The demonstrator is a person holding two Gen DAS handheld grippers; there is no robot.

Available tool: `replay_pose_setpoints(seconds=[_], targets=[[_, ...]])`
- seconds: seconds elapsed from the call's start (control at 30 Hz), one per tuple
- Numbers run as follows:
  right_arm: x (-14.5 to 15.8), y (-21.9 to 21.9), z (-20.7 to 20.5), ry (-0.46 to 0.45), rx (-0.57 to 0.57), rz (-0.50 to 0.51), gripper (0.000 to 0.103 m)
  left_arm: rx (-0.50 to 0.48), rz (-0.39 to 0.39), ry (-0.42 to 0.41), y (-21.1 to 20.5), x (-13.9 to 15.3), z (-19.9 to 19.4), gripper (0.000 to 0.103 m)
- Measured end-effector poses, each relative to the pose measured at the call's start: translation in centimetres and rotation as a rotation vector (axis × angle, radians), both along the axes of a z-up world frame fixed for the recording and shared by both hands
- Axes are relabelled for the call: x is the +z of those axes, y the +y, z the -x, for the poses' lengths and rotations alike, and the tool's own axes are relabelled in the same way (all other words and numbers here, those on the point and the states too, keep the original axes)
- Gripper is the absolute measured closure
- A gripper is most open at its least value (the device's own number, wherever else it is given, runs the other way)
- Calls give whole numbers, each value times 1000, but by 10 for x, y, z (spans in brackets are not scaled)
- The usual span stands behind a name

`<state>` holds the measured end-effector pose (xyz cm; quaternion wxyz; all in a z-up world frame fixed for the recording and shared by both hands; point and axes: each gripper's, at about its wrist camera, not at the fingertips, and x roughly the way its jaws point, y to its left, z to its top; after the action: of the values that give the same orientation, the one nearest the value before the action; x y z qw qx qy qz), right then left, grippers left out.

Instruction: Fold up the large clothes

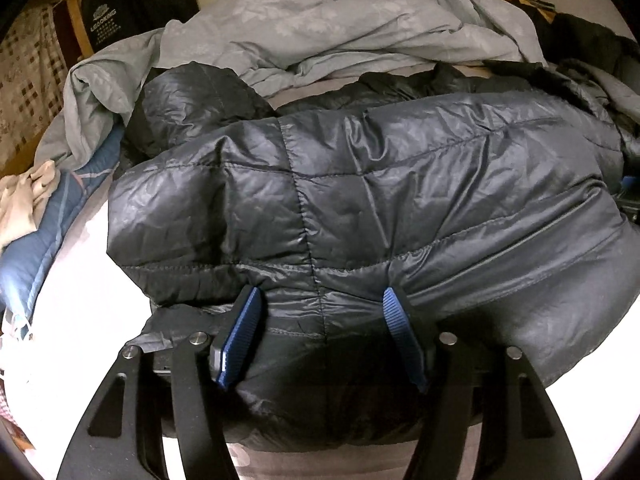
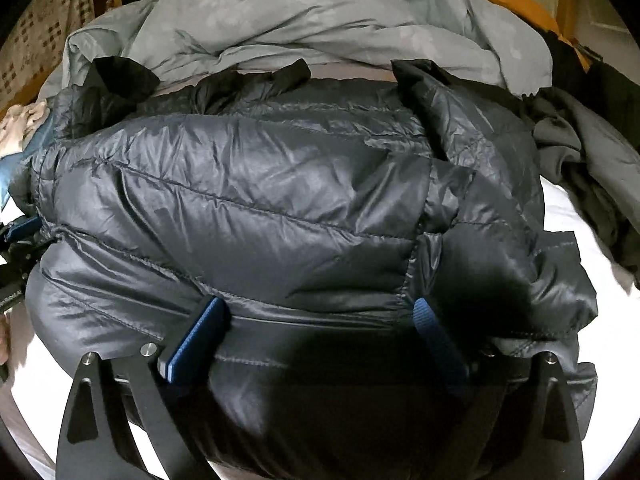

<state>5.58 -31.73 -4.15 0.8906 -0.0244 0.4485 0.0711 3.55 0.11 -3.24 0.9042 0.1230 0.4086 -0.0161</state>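
A dark, shiny quilted puffer jacket [image 1: 360,184] lies bunched and folded over on the white bed sheet [image 1: 80,280]. It fills the middle of both wrist views, and in the right wrist view the jacket [image 2: 260,200] has a sleeve flopped over its right side. My left gripper [image 1: 320,294] stands open at the jacket's near edge, with puffy fabric bulging between its blue ribbed pads [image 1: 240,336]. My right gripper [image 2: 318,304] is open wide, and the near fold lies loose between its fingers. The left gripper's blue tip [image 2: 20,228] shows at that view's left edge.
A crumpled grey-blue duvet [image 1: 320,20] is heaped behind the jacket. An orange pillow [image 2: 520,4] and dark clothes [image 2: 580,152] lie at the right. Blue and cream cloths [image 1: 36,200] sit at the left. A wooden bed frame and a checked curtain [image 1: 24,80] stand at the far left.
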Motion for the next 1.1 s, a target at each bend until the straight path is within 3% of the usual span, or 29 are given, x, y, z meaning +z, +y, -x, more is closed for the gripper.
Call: replay_pose_setpoints(seconds=[0.17, 0.23, 0.33, 0.47, 0.63, 0.9, 1.1], targets=[[2, -1, 2, 2, 4, 12, 6, 13, 51, 27, 6, 4, -3, 40], [3, -1, 1, 3, 4, 9, 6, 11, 26, 13, 3, 6, 0, 40], [6, -2, 3, -9, -7, -1, 6, -13, 22, -35, -1, 14, 8, 45], [16, -4, 11, -54, -8, -11, 6, -67, 97, -133, -4, 41, 24, 45], [35, 0, 25, -127, 42, -96, 6, -177, 170, -222, -17, 64, 45, 45], [40, 51, 50, -156, 218, -121, 6, -276, 130, -164, -52, 42, 50, 45], [4, 67, 42, -63, 207, 42, 6, -233, 67, -41, -60, 6, 37, 41]])
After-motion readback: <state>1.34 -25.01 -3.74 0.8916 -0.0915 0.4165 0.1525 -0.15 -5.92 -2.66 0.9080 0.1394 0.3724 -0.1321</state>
